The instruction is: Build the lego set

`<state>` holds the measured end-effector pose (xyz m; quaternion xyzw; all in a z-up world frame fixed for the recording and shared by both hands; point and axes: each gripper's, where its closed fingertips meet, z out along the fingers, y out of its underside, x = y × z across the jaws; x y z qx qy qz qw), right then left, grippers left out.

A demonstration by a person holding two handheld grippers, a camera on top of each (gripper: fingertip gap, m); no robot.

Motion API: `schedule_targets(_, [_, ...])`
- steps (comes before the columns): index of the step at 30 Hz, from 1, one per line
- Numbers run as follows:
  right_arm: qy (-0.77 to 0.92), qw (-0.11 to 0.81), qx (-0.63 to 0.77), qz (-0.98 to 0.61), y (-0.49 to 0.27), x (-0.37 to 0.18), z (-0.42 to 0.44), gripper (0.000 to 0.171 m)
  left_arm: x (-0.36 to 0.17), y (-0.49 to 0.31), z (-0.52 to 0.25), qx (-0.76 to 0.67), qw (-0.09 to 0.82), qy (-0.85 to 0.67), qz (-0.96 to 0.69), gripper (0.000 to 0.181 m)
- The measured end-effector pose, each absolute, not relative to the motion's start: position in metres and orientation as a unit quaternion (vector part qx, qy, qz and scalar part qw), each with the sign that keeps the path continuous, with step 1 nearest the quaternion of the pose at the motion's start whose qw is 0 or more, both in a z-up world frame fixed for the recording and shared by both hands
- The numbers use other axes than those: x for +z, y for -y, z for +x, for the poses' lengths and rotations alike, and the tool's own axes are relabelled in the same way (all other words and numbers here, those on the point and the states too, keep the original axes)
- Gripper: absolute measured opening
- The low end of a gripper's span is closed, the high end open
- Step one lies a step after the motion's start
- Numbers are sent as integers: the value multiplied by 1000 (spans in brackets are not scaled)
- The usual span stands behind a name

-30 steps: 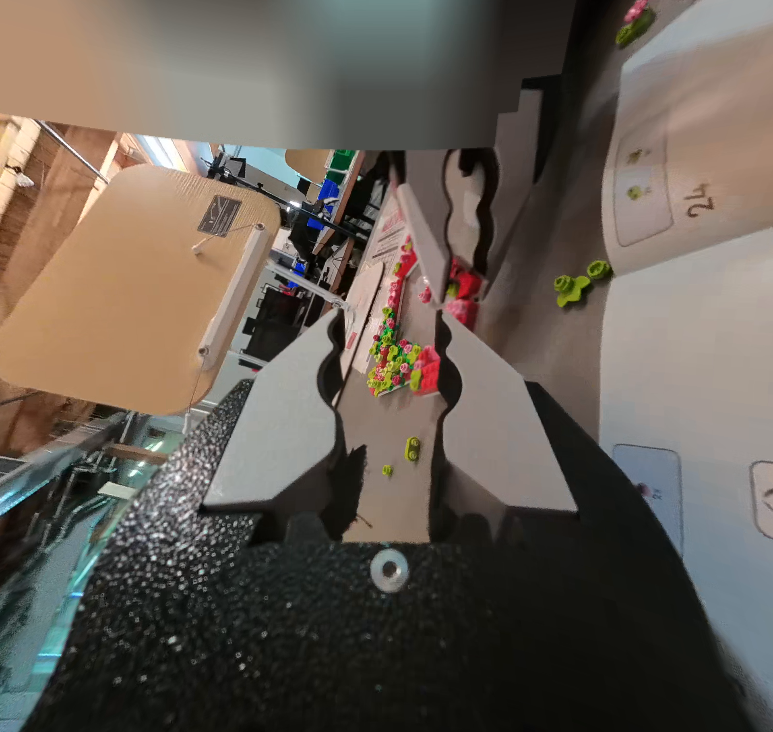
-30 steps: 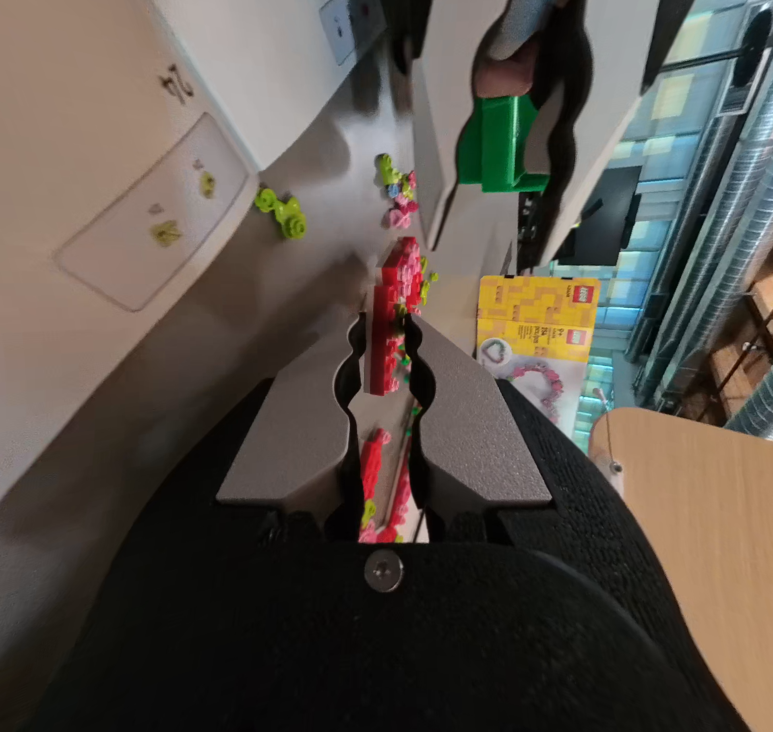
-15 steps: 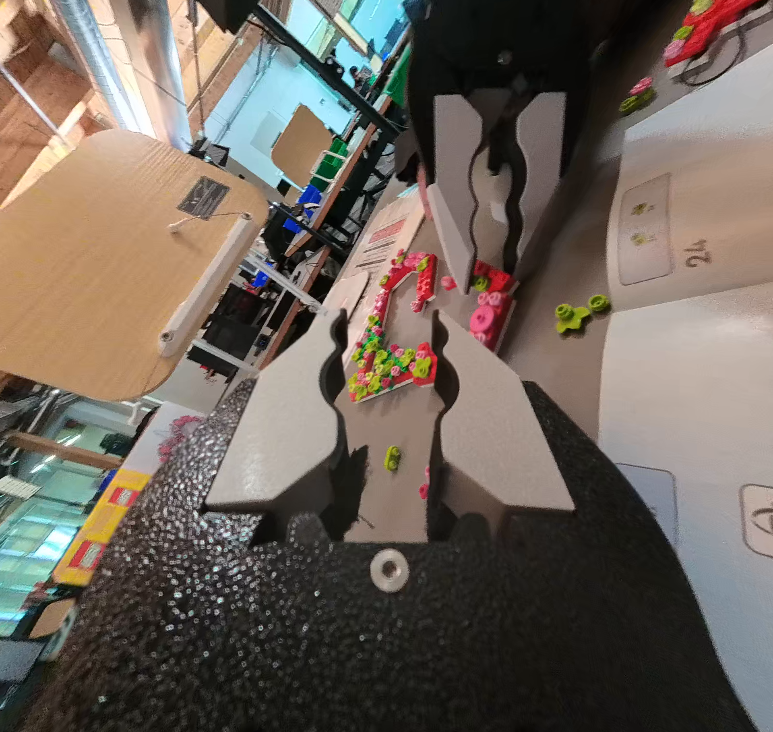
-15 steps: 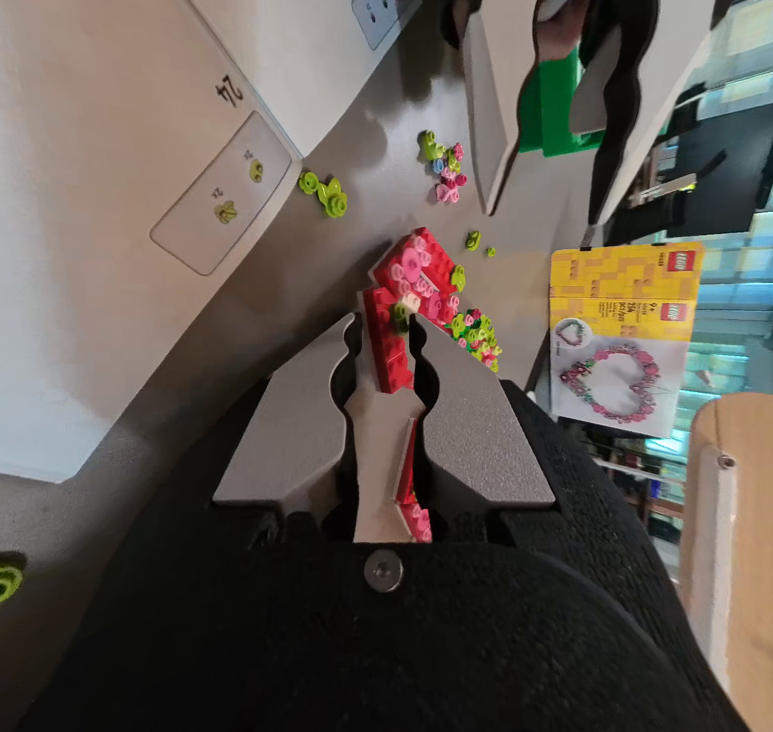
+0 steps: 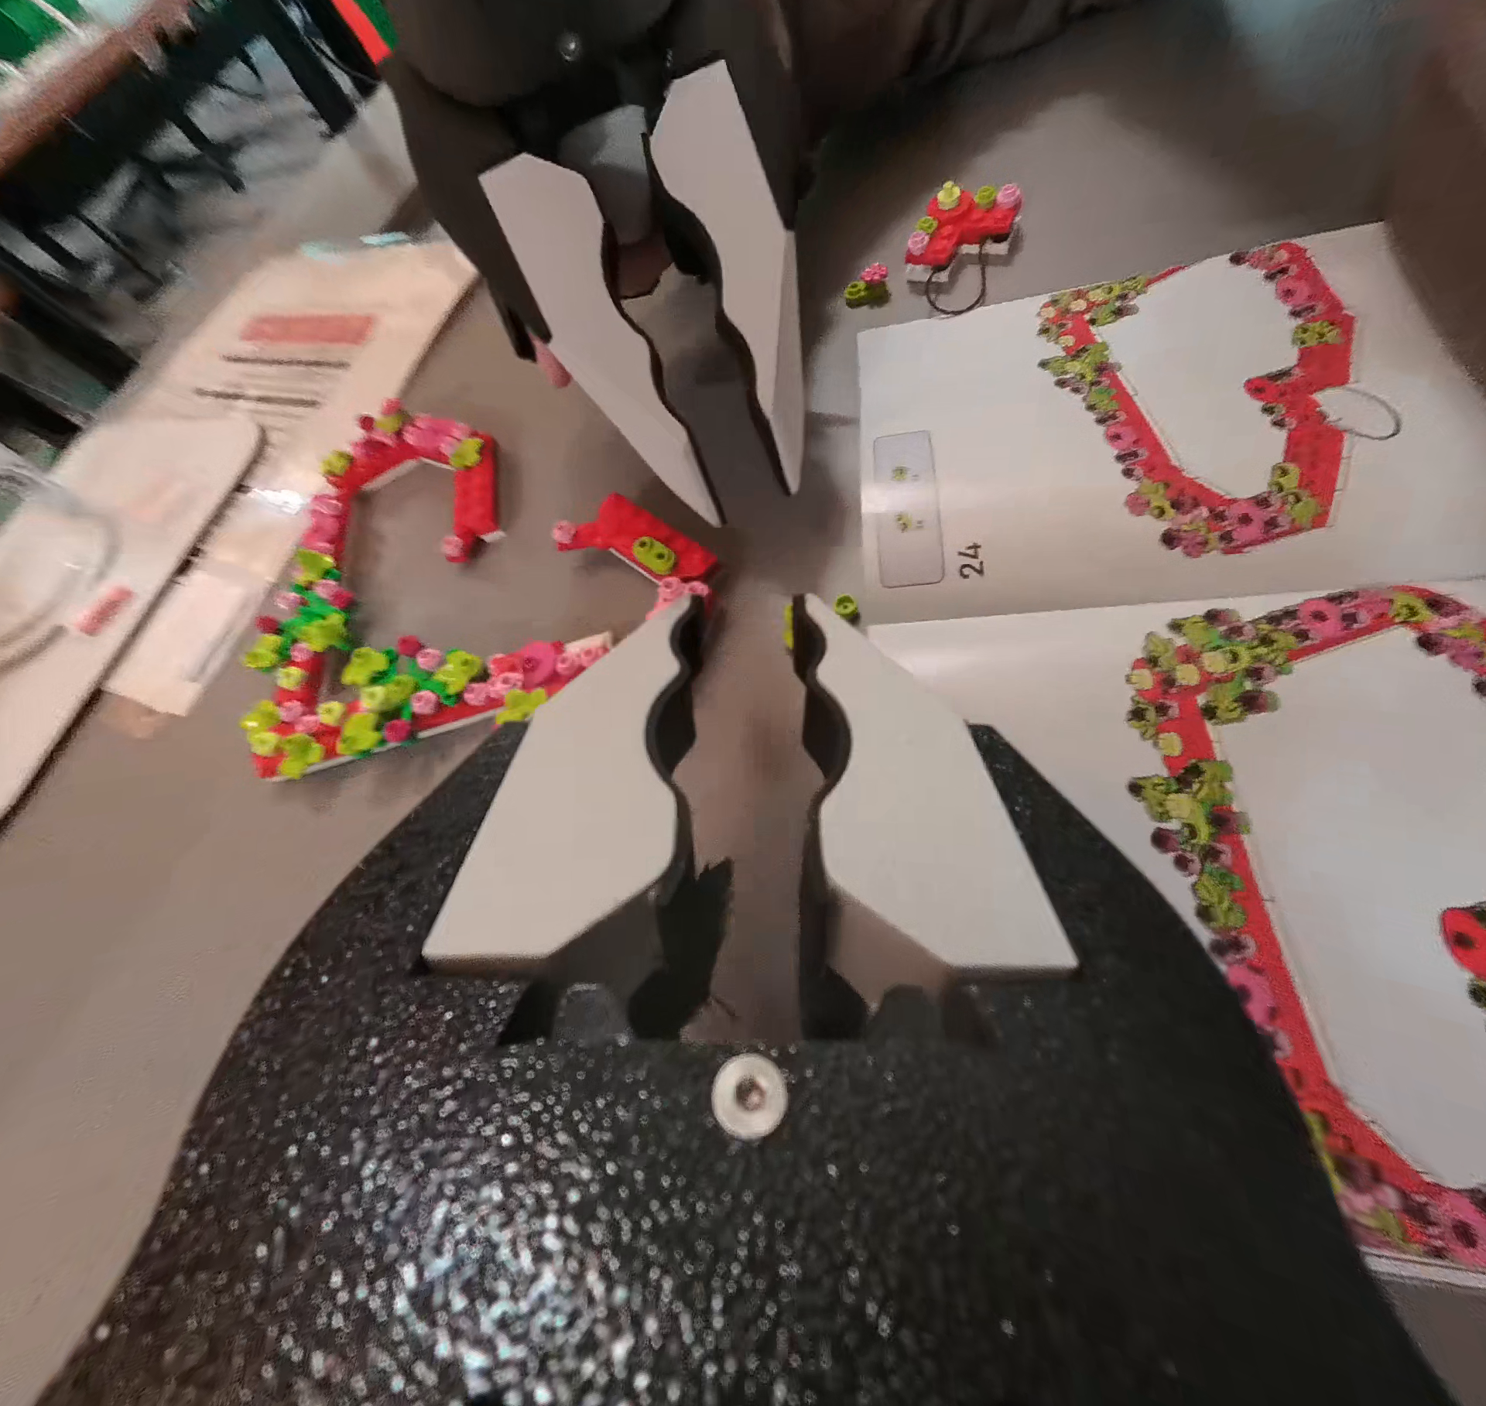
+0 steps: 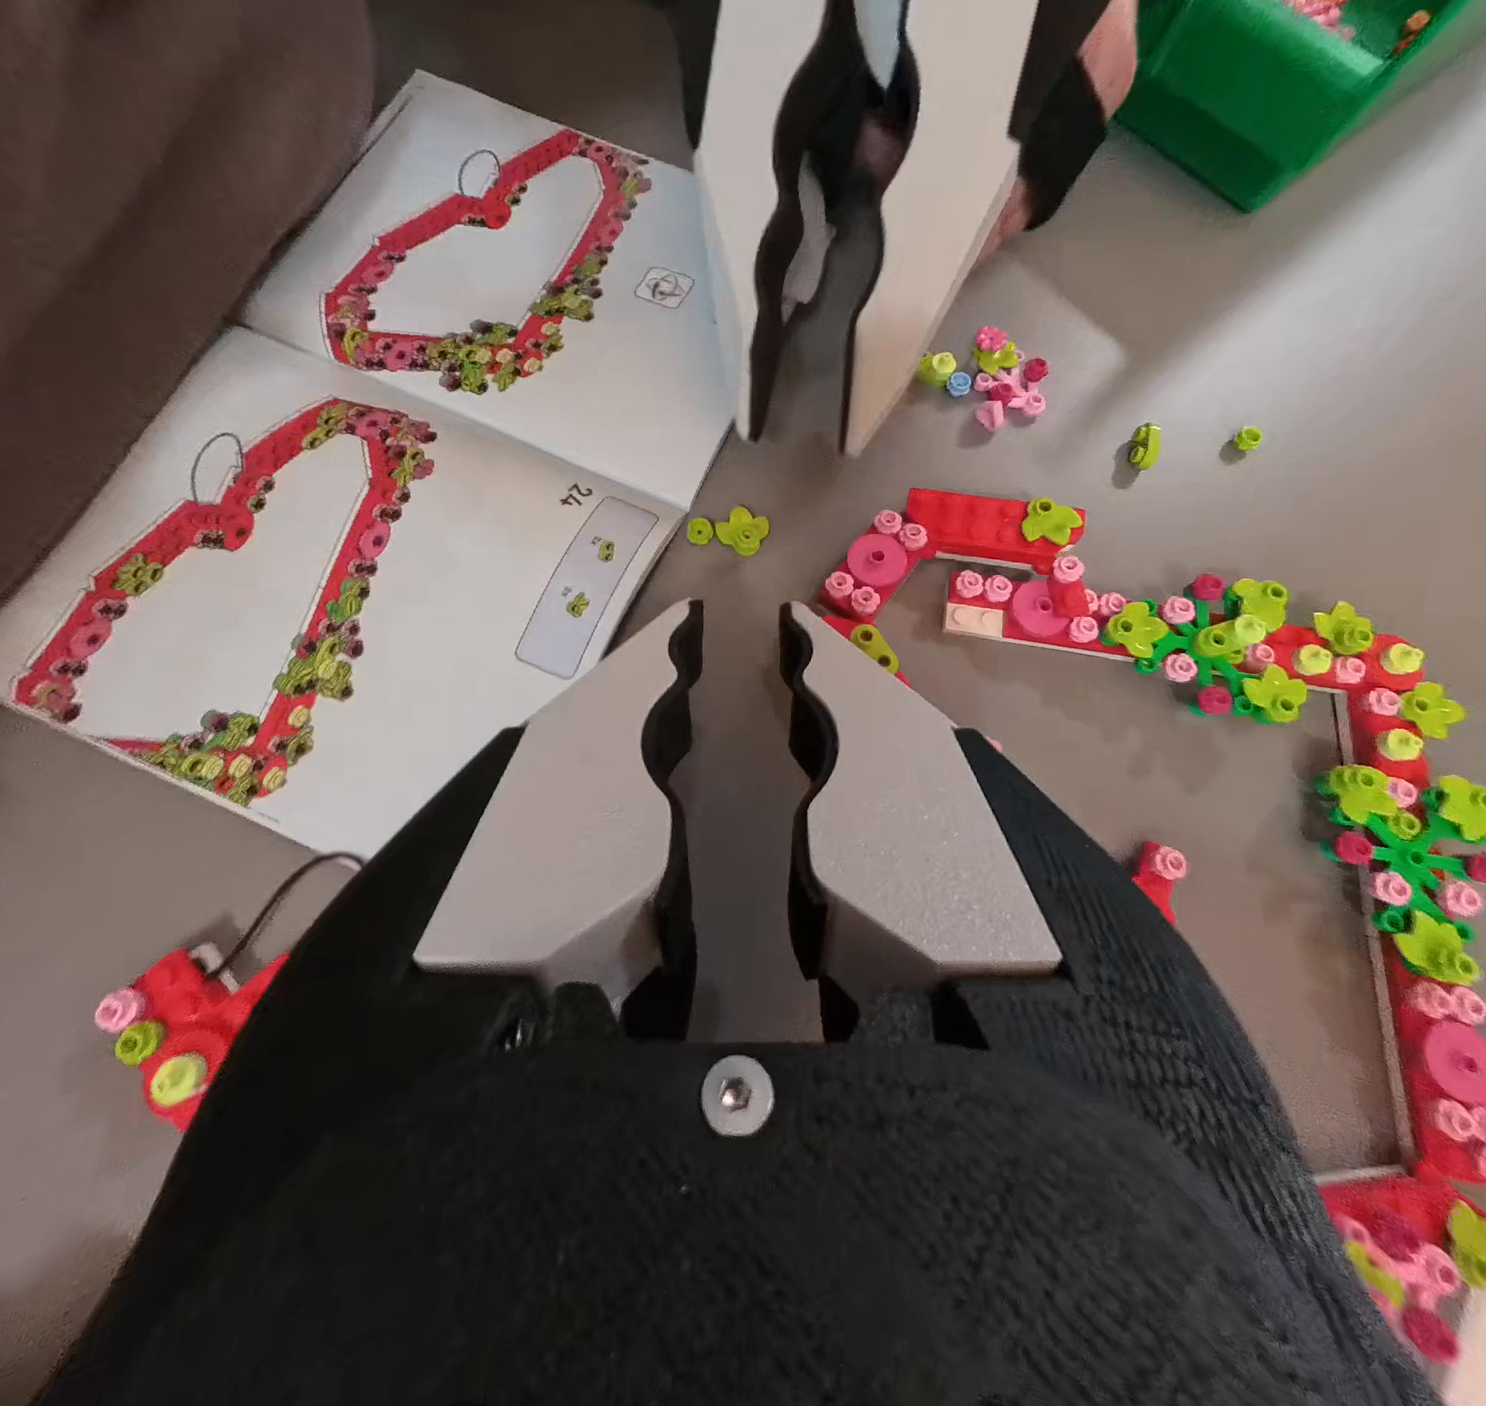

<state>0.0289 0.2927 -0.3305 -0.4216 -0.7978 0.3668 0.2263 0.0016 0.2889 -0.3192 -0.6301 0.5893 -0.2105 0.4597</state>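
both grippers are held low over the grey table [image 6: 1206,306], tips facing each other across a bare patch. the left gripper [image 5: 744,608] is seen with its jaws parted by a narrow gap; nothing is held between them. the right gripper [image 6: 740,612] is likewise slightly parted and empty. in the right wrist view the left gripper appears farther off, tips pointing down at the table beside the booklet edge.

the partly built heart frame [image 5: 362,644], red with pink and lime flower pieces, is laid flat on the table to the left of the left gripper in its own view. a separate red segment [image 5: 635,543] carrying a lime piece is lying just beside the frame's open end, near the tips of the right gripper. in the right wrist view this segment [image 6: 977,523] is seen with its corner touching or nearly touching the frame; which cannot be told.

the open instruction booklet [image 6: 482,499] is lying flat on the other side of the grippers. two loose lime pieces [image 6: 732,531] are seen just off its corner. a small heap of pink, lime and blue pieces [image 6: 989,382] is noted near the left gripper. a small red subassembly with a cord [image 5: 965,230] is lying apart, by the booklet's far edge. a green bin [image 6: 1286,57] is standing at the table's far side.
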Motion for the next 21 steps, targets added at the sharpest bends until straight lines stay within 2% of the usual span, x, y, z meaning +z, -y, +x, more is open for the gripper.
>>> schedule_targets(10, [800,239,340,-432,-280,-343,6,14,-342,-284,8,-237,377,-584,-679,19])
schedule_targets(21, [802,233,339,-432,-279,-348,5,7,-342,-285,6,-231,373,-586,-681,19])
